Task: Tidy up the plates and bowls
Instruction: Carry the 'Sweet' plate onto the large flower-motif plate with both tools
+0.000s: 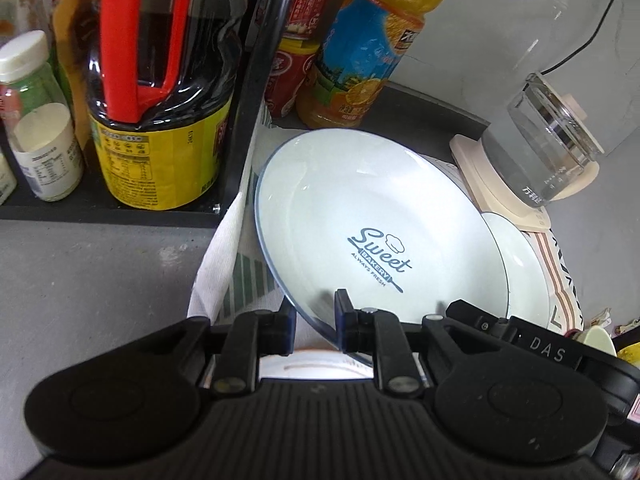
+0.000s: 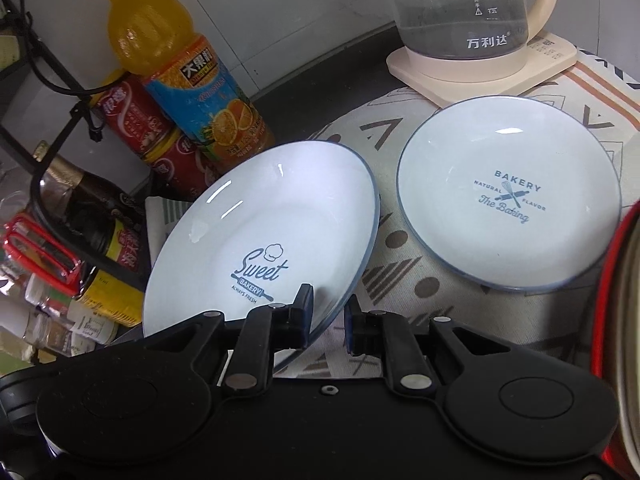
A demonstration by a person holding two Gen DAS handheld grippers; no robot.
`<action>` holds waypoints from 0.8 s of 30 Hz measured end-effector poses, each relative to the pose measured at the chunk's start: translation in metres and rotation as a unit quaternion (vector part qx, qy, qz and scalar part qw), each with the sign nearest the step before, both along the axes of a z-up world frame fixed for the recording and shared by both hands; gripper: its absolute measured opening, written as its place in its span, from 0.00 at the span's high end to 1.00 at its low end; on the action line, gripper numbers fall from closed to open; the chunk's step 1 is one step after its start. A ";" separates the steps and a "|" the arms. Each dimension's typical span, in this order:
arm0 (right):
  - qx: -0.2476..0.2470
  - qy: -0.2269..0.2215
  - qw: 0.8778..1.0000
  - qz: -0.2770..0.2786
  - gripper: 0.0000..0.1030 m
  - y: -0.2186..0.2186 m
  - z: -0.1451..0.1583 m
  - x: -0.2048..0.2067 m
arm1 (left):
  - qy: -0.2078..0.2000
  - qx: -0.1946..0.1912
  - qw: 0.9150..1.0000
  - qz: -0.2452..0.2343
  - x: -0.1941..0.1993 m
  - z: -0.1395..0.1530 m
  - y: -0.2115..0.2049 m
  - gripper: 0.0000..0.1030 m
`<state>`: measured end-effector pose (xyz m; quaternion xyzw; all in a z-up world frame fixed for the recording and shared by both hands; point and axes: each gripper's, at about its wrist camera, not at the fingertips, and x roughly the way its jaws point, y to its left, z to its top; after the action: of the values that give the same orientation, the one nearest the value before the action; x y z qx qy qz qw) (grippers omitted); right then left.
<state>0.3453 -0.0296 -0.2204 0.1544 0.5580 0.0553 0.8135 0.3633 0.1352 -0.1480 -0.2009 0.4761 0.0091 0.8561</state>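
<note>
Currently the Sweet plate (image 2: 260, 224) is being pinched at its rim by both grippers, left (image 1: 314, 316) and right (image 2: 328, 316); uneven pulling risks slipping onto the Bakery plate (image 2: 508, 200).

The right gripper (image 2: 327, 312) pinches the near rim of the tilted "Sweet Bakery" plate (image 2: 264, 232). Beside it, apart, a "The Baking" plate (image 2: 508, 200) lies on the patterned cloth (image 2: 400, 248), near the glass kettle (image 2: 464, 12) and orange juice bottle (image 2: 180, 76).
</note>
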 end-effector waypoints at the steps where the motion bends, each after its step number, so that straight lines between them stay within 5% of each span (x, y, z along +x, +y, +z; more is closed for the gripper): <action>1: 0.000 -0.002 1.000 0.002 0.85 0.000 0.002 -0.003 | 0.000 0.001 1.000 0.002 -0.002 0.002 -0.003 0.83; 24: 0.009 -0.039 0.997 0.065 0.85 -0.030 0.053 -0.072 | -0.021 0.007 0.998 0.054 -0.110 0.029 -0.039 0.83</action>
<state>0.2730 -0.0600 -0.1677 0.1225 0.5346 0.1187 0.8277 0.2535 0.0966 -0.1188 -0.2204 0.4465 0.0540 0.8655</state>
